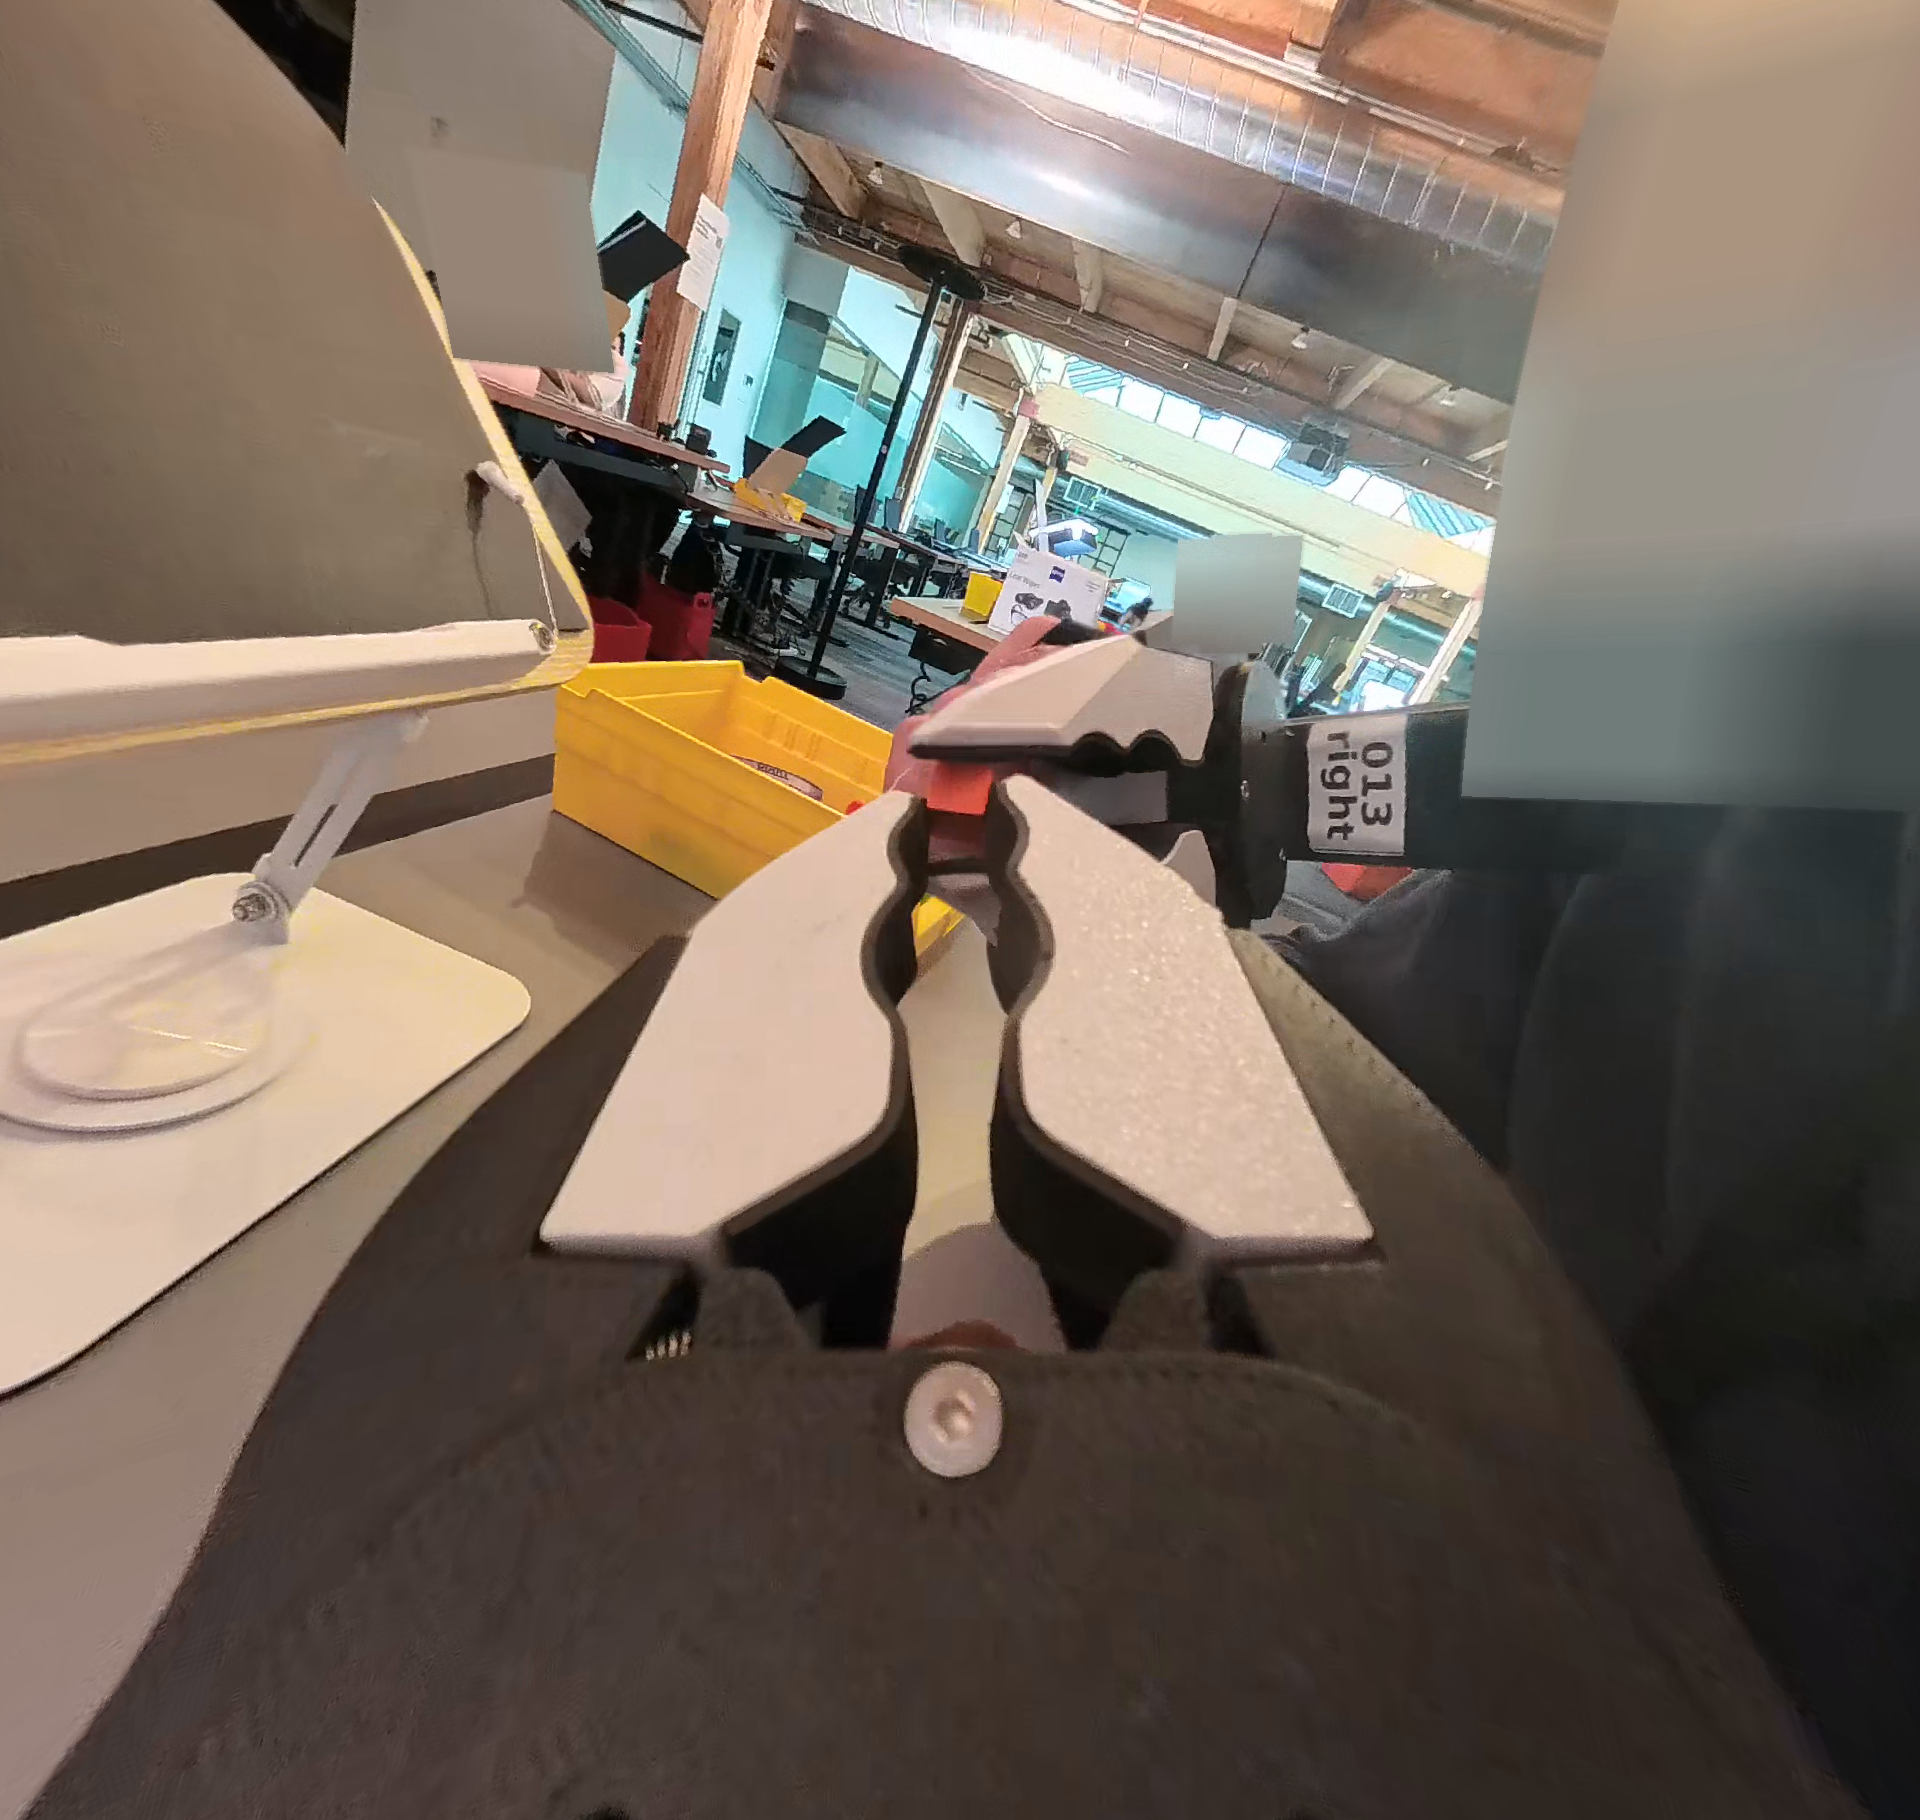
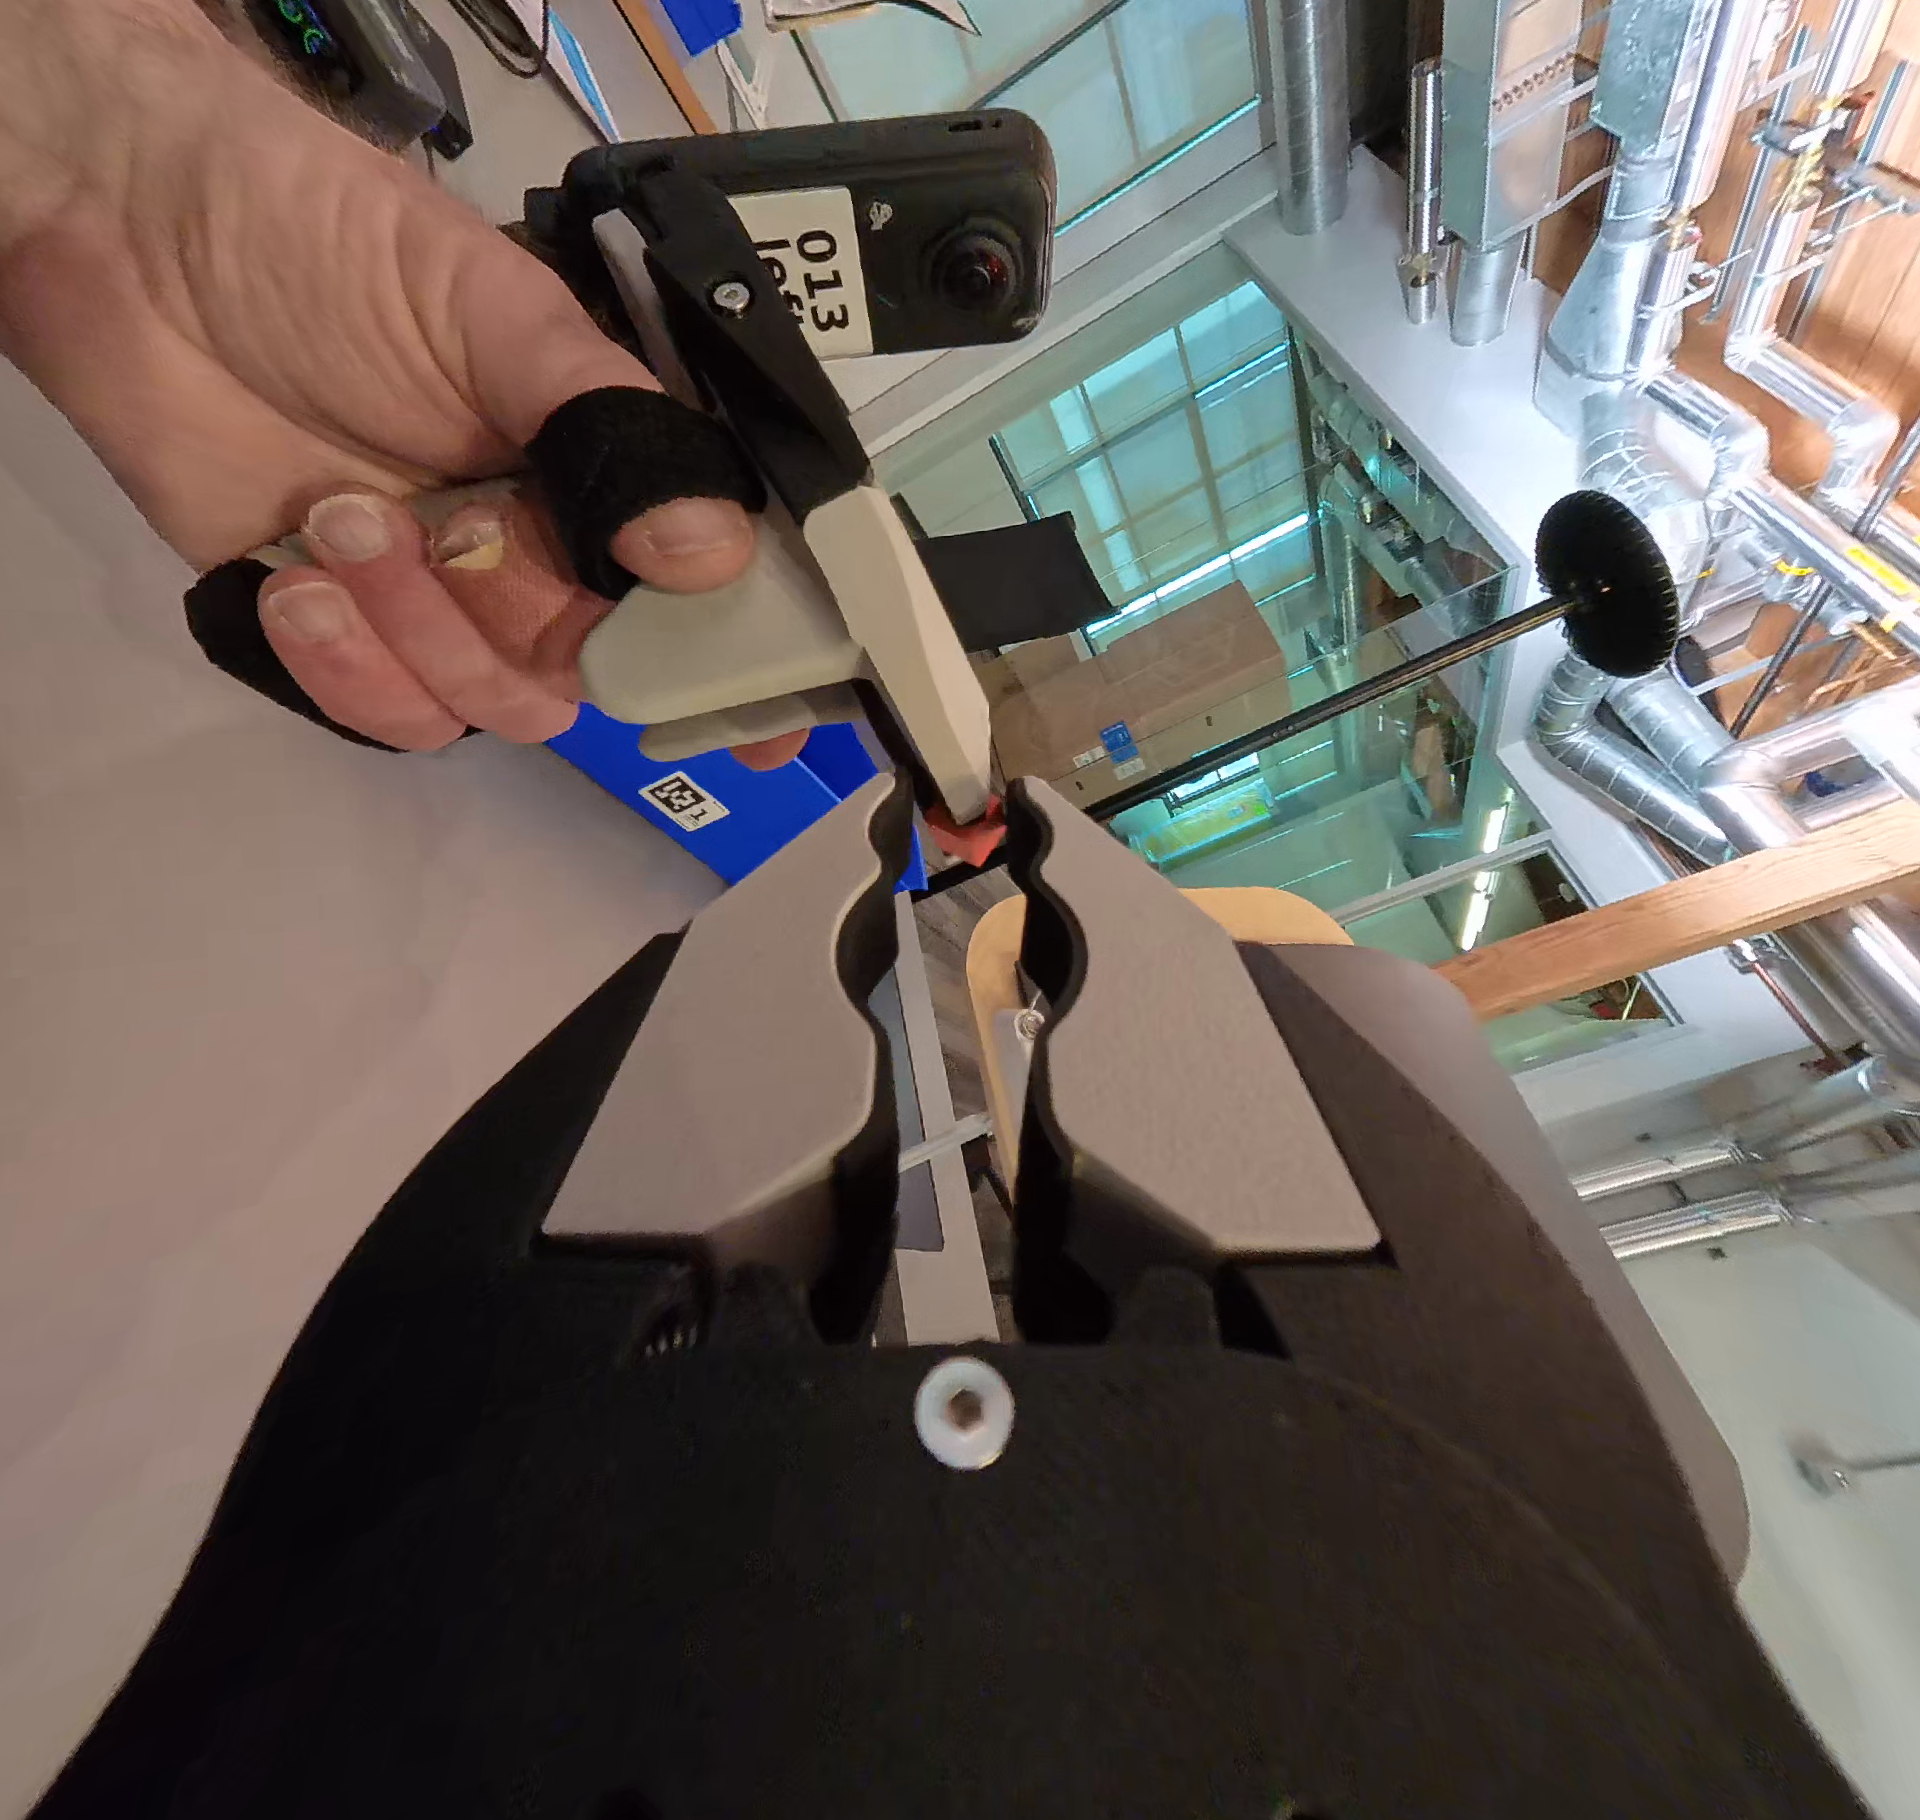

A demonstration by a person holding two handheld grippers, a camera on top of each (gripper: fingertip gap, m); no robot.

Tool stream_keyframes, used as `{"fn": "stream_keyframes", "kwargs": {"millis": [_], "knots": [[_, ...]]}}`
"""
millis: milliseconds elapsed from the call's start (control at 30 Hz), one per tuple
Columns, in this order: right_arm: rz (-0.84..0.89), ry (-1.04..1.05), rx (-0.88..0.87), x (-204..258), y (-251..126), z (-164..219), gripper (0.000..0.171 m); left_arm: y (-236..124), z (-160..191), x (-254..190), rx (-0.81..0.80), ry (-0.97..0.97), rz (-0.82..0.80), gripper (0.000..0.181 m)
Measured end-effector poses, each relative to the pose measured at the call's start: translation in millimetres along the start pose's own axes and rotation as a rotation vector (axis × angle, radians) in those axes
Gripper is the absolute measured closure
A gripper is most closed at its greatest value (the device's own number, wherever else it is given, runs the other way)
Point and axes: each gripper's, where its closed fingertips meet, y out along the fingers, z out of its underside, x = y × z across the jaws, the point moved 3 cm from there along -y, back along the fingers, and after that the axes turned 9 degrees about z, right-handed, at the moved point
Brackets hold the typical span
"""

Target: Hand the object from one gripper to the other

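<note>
Left wrist view, centre: left hand-held gripper [image 1: 954, 816] and right hand-held gripper [image 2: 954, 814] both pinch the red object [image 1: 958, 791]; confirm one grip, then release the other slowly.

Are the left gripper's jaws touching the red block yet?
Touching. In the left wrist view the left gripper has both jaws pressed against the red block, no gap showing either side.

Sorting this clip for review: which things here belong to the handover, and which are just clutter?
In the job:
left gripper
right gripper
small red block, between both sets of jaws

Lying about:
yellow bin
white stand
blue bin
</note>
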Motion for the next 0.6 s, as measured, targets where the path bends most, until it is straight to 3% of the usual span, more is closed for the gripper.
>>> {"fn": "stream_keyframes", "kwargs": {"millis": [200,267,600], "knots": [[-0.022,0.041,-0.002,-0.6,-1.0,2.1,0.151,0.1,2.1,1.3,0.001,-0.014,0.007,0.171],[-0.032,0.039,-0.001,0.1,-1.7,2.5,0.158,0.2,2.2,1.3,0.0,-0.014,0.007,0.171],[-0.053,0.068,0.003,0.4,-3.7,2.6,0.16,1.0,4.0,1.1,-0.016,-0.04,0.026,0.171]]}}
